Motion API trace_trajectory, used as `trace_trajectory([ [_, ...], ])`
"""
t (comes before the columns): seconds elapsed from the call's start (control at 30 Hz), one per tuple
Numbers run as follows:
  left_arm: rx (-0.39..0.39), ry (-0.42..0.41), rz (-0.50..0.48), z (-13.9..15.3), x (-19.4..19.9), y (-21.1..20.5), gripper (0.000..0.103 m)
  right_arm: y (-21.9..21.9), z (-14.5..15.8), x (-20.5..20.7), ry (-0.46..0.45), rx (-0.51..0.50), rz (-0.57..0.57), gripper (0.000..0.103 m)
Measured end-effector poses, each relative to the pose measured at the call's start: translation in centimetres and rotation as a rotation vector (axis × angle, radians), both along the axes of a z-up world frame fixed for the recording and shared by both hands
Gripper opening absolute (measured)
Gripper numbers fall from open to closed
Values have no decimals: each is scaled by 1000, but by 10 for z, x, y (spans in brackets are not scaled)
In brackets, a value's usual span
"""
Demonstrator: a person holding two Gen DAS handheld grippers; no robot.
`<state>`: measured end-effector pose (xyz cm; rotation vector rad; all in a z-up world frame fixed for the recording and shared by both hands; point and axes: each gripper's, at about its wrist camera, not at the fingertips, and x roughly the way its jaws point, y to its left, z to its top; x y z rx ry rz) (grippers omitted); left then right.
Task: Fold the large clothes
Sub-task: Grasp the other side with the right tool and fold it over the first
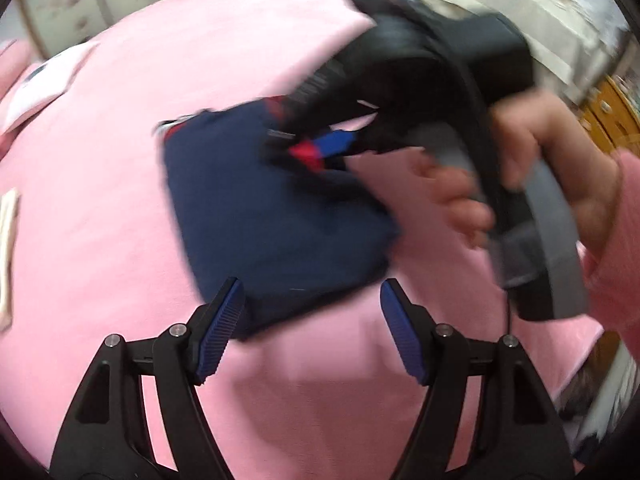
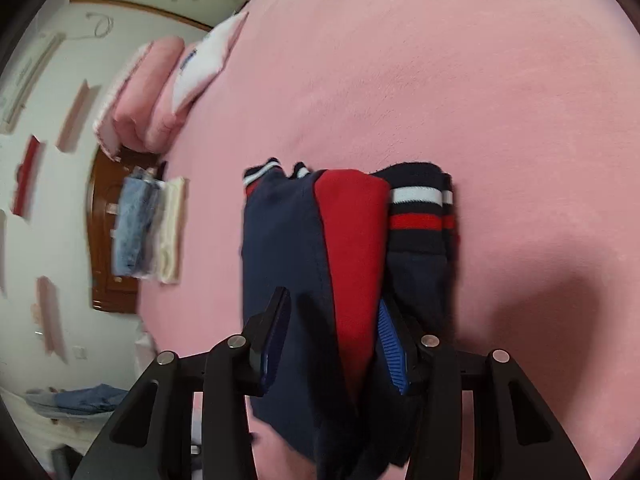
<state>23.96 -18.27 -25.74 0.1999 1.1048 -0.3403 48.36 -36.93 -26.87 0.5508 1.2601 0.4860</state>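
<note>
Left gripper (image 1: pixel 312 332) hangs spread wide over the near edge of the folded navy garment (image 1: pixel 276 216) on the pink bed cover (image 1: pixel 120 200), pads clear of it. Beyond, blurred, a hand (image 1: pixel 532 168) carries the right gripper (image 1: pixel 304 152).

Right wrist view: partly parted fingers straddle the garment's red panel (image 2: pixel 352 240); contact looks loose, though I cannot be sure.

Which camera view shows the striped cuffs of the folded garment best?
The right wrist view: the striped cuffs are sharp, beside the red panel. The left wrist view shows the folded garment blurred, with no cuff stripes readable.
</note>
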Motion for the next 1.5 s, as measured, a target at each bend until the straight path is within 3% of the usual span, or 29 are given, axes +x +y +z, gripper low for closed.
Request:
trace_trajectory([
  [0.03, 11, -6, 40, -2, 6, 8, 68, 4, 3, 0, -28, -24, 16, 11],
  [0.07, 14, -11, 69, -3, 10, 13, 68, 5, 7, -2, -45, -24, 16, 9],
  [0.2, -25, -10, 169, -8, 30, 38, 68, -6, 15, -17, -61, -56, -34, 7],
  [0.37, -87, 39, 234, -24, 57, 56, 68, -25, 18, -30, -8, -100, -89, 7],
  [0.5, -53, 89, 250, -42, 73, 57, 68, -18, 1, -34, -22, -171, -78, 8],
  [0.53, -58, 105, 246, -45, 75, 55, 68, -19, 5, -36, -26, -161, -87, 9],
  [0.6, -97, 128, 235, -45, 75, 50, 65, -20, 17, -40, -37, -134, -113, 23],
  [0.63, -116, 143, 239, -48, 80, 50, 61, -22, 26, -45, -55, -129, -128, 36],
  [0.67, -121, 153, 249, -49, 86, 46, 57, -27, 34, -50, -75, -123, -130, 43],
  [0.73, -149, 176, 291, -56, 95, 49, 53, -28, 48, -59, -120, -80, -114, 43],
  [0.83, -202, 212, 311, -71, 98, 41, 31, -24, 50, -65, -127, 12, -65, 43],
  [0.9, -196, 212, 323, -83, 106, 42, 25, -16, 41, -66, -100, -19, -41, 35],
  [0.93, -207, 218, 328, -88, 106, 43, 24, -10, 36, -65, -87, -73, -39, 16],
  [0.97, -221, 220, 333, -93, 108, 44, 24, -5, 29, -66, -71, -118, -48, 4],
  [1.03, -253, 220, 350, -98, 100, 49, 24, -11, 17, -70, -29, -177, -95, 1],
  [1.17, -215, 197, 370, -79, 87, 50, 18, -25, 19, -82, 7, -347, -152, 1],
  [1.23, -219, 207, 348, -72, 80, 46, 18, -32, 26, -88, 1, -267, -165, 1],
  [1.33, -292, 236, 302, -64, 66, 46, 18, -28, 45, -97, -58, -140, -103, 1],
  [1.5, -252, 265, 295, -80, 45, 40, 18, 4, 60, -116, -119, 41, 23, 1],
])
